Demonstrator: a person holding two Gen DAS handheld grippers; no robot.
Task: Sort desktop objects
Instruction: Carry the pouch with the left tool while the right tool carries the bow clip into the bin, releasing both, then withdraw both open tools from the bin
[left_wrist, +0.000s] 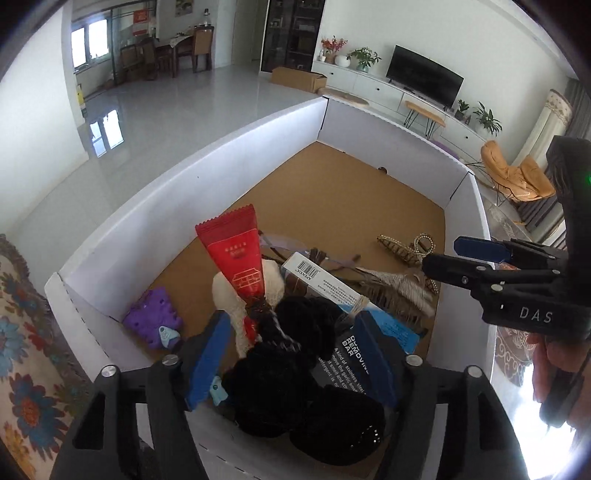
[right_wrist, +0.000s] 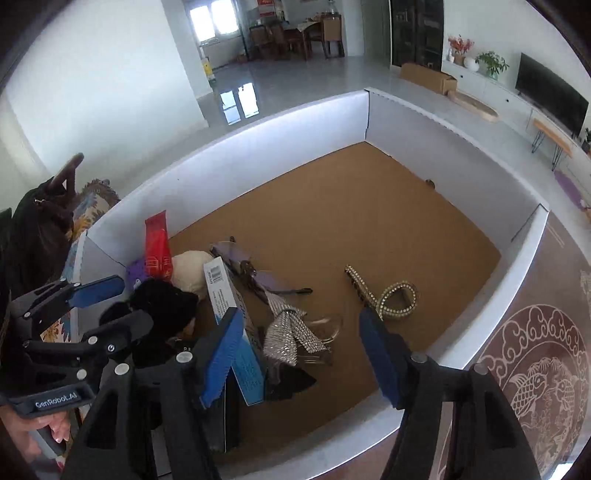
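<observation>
Both jaws released, empty, above white-walled box (right_wrist: 295, 122); inside: red packet (left_wrist: 236, 258), black pompoms (left_wrist: 306, 373), beaded clip (right_wrist: 388, 295).

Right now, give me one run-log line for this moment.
left claw: open, above black fluffy item | right claw: open, empty | white-walled tray: items piled near corner | gold hair clip: apart

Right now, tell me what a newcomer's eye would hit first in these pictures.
A white-walled tray with a brown floor, its clutter heaped in the near-left corner. There a red packet sticks up above black pompoms. A beaded hair clip lies alone to the right, and both blue-padded claws, left claw and right claw, hang open over the pile.
</observation>
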